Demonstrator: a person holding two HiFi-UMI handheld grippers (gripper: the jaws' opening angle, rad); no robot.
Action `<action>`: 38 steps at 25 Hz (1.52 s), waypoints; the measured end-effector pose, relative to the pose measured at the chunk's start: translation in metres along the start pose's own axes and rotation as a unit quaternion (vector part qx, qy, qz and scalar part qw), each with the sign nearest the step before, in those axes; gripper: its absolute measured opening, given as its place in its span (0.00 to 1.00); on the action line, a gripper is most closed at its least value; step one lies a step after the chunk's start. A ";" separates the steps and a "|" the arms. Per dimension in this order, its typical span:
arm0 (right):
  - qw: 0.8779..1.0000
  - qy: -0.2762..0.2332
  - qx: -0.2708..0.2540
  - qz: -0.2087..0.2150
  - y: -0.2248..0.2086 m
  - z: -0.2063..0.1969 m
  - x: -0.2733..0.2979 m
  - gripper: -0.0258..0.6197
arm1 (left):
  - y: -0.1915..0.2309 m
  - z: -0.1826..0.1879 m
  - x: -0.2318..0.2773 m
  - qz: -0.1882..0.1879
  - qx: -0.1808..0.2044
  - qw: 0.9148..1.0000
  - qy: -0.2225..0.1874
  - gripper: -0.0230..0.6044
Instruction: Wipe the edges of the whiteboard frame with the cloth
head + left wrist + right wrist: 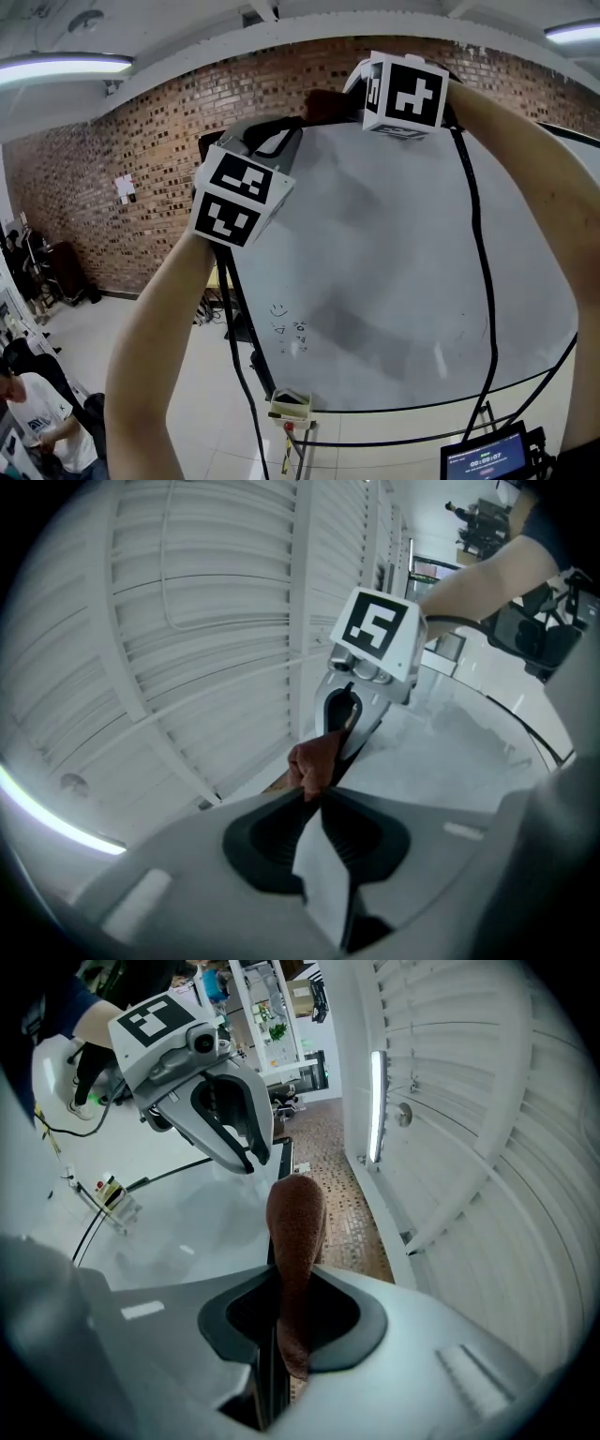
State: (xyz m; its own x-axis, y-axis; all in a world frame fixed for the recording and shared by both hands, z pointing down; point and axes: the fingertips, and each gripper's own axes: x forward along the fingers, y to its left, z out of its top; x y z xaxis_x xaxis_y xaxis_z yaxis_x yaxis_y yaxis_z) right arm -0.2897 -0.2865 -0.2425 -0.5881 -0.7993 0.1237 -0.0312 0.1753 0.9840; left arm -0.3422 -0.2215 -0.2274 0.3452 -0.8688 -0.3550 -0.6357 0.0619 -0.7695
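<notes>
Writing is scarce here. Low on the whiteboard (403,262) there is a small smiley with a few handwritten marks (286,328) under it, too small to read. A blue screen (485,459) at the bottom of the head view shows a row of digits that cannot be made out. A sheet of paper (125,187) hangs on the brick wall (103,178), and its print is also illegible. Each gripper's cube carries only black-and-white square markers.

The cloth (296,1222) is a reddish-brown terry rag with a nubby pile, folded into a thick rounded wad. It sits at the top edge of the whiteboard frame (412,405), up between the two raised grippers. The right gripper (295,1274) has its jaws pinched on the cloth, which stands up past the tips and hangs down behind them along the dark edge of the frame. The left gripper (309,797) is just beside it. Its jaws are closed over the same top edge, a pale strip running between them, and their tips come right up to the cloth.
</notes>
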 end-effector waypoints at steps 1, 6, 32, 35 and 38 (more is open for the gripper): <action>1.000 0.001 0.003 -0.001 -0.001 -0.006 -0.002 0.14 | -0.001 0.002 0.001 0.000 0.002 1.000 0.002 0.12; 1.000 0.009 0.006 -0.007 -0.005 -0.032 -0.015 0.14 | -0.010 0.013 0.006 -0.002 0.004 1.000 0.007 0.12; 0.998 0.053 0.037 -0.014 -0.008 -0.195 -0.107 0.14 | -0.117 0.111 0.076 -0.053 0.018 0.998 -0.010 0.12; 0.997 0.064 0.037 -0.021 -0.010 -0.223 -0.118 0.14 | -0.134 0.121 0.082 -0.054 0.015 0.998 -0.011 0.12; 0.996 0.071 0.043 -0.026 -0.017 -0.252 -0.130 0.14 | -0.151 0.135 0.092 -0.059 0.008 0.998 -0.013 0.12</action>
State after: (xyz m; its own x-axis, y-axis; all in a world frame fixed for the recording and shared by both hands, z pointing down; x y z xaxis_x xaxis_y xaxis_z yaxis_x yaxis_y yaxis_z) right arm -0.0092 -0.3301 -0.2430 -0.4641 -0.8805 0.0965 -0.1318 0.1764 0.9755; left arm -0.1217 -0.2444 -0.2156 0.4338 -0.8579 -0.2753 -0.5790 -0.0313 -0.8147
